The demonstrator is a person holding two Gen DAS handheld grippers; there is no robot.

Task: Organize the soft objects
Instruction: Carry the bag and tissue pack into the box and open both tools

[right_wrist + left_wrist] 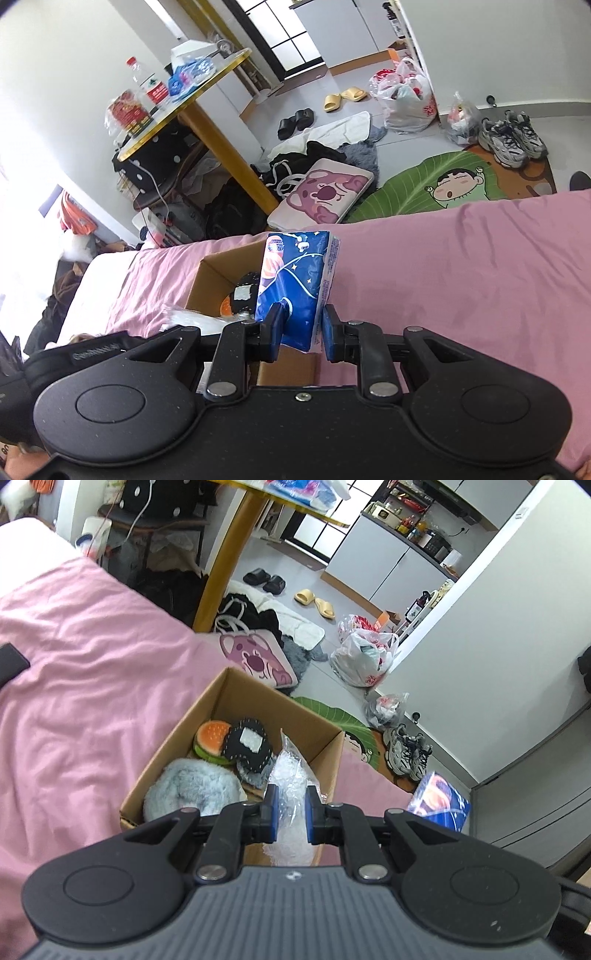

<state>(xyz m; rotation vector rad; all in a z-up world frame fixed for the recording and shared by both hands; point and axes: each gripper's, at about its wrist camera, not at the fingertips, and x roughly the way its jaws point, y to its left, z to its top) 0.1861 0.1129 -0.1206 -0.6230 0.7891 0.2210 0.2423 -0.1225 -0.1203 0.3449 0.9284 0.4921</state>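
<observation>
An open cardboard box [236, 694] sits on the pink bedsheet [81, 686]. Inside lie a plush burger [211, 736], a black felt toy with a white patch [246, 743] and a grey fluffy item [192, 788]. My left gripper [290, 808] is shut on a clear crinkly plastic bag [291, 775], held above the box's near right part. In the right wrist view my right gripper [301, 328] is shut on a blue tissue pack [297, 280], held upright over the box [218, 266] by its right wall. The same pack [439, 799] shows at the left view's right side.
The bedsheet [461, 277] spreads to the right of the box. On the floor beyond the bed edge lie a pink cartoon cushion [325, 195], a green leaf rug [417, 184], sneakers [511, 138], plastic bags [406, 96] and slippers [314, 603]. A gold-legged table [207, 122] stands nearby.
</observation>
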